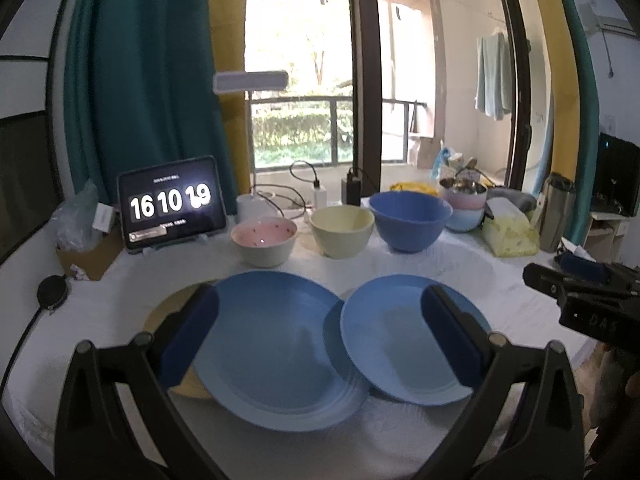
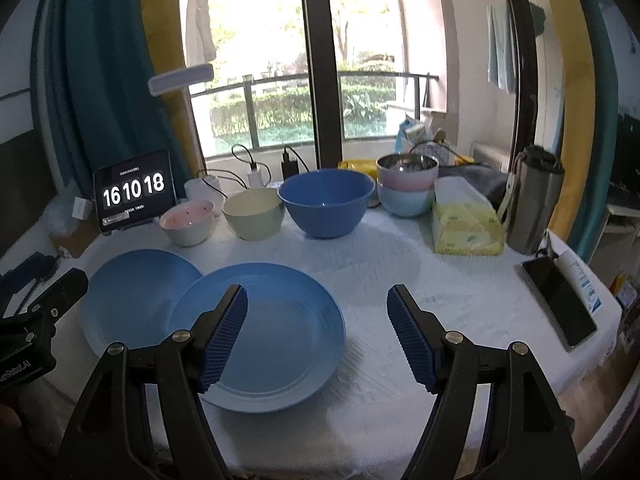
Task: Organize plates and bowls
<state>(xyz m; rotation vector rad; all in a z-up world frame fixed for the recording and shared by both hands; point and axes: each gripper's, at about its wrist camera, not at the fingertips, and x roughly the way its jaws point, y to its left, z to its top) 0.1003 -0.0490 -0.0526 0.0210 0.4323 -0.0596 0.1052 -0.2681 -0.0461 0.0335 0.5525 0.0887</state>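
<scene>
**Two blue plates side by side, both grippers spread and empty**

Two blue plates lie flat on the near part of the white tablecloth [image 2: 400,264]. The left plate [image 1: 276,360] rests partly on a yellowish plate or mat [image 1: 160,316] that shows only at its left edge; what it is I cannot tell. The right plate [image 1: 408,340] sits just beside it, their rims meeting or slightly overlapping. Farther back stands a row of three bowls: a pink-lined bowl [image 1: 264,240] at left, a cream bowl [image 1: 342,236] in the middle and a large blue bowl [image 1: 408,220] at right.

The left gripper [image 1: 320,332] hovers over both plates with its fingers wide apart, holding nothing. The right gripper [image 2: 316,332] is likewise spread wide and empty, its left finger above the right plate and its right finger over bare cloth.

The step in hand looks like stacking one plate on the other. A flat plate gives little to grip, so one finger should slip under the rim and the other press on top, at the free edge away from its neighbour. Lift level, then lower it centred.

Beyond the bowls stand a tablet clock [image 1: 172,204], more stacked bowls [image 2: 406,188], a tissue pack [image 2: 466,228] and a steel flask [image 2: 534,200].
</scene>
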